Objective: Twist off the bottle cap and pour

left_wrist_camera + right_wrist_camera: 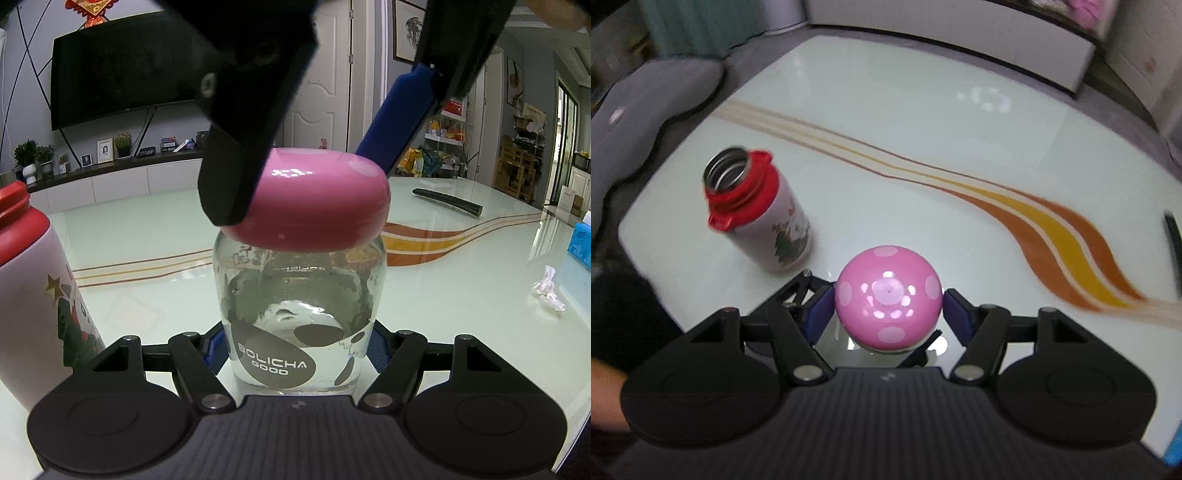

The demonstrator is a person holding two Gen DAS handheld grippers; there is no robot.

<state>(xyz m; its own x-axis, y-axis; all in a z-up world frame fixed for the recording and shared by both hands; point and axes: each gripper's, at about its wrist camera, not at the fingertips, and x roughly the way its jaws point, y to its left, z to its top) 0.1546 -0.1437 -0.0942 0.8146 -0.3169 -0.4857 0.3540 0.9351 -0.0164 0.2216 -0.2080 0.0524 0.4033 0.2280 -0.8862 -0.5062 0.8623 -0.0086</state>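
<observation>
A clear glass bottle (295, 317) marked BOLICHA GOOD holds some water and stands on the table. My left gripper (297, 350) is shut on its lower body, blue pads on both sides. Its pink dotted dome cap (314, 206) sits on the bottle's mouth, slightly tilted. My right gripper (888, 306) comes down from above and is shut on the cap (888, 295), blue pads touching both sides; its fingers (391, 122) also show in the left wrist view. An open flask (761, 210) with a red collar and Christmas print stands to the left, also in the left wrist view (33, 295).
The glossy white table (923, 110) has orange and yellow wavy stripes. A black remote (447, 201) lies at the far right, a crumpled tissue (548, 290) and a blue tissue box (580, 245) at the right edge. A grey sofa (646, 103) lies beyond the table.
</observation>
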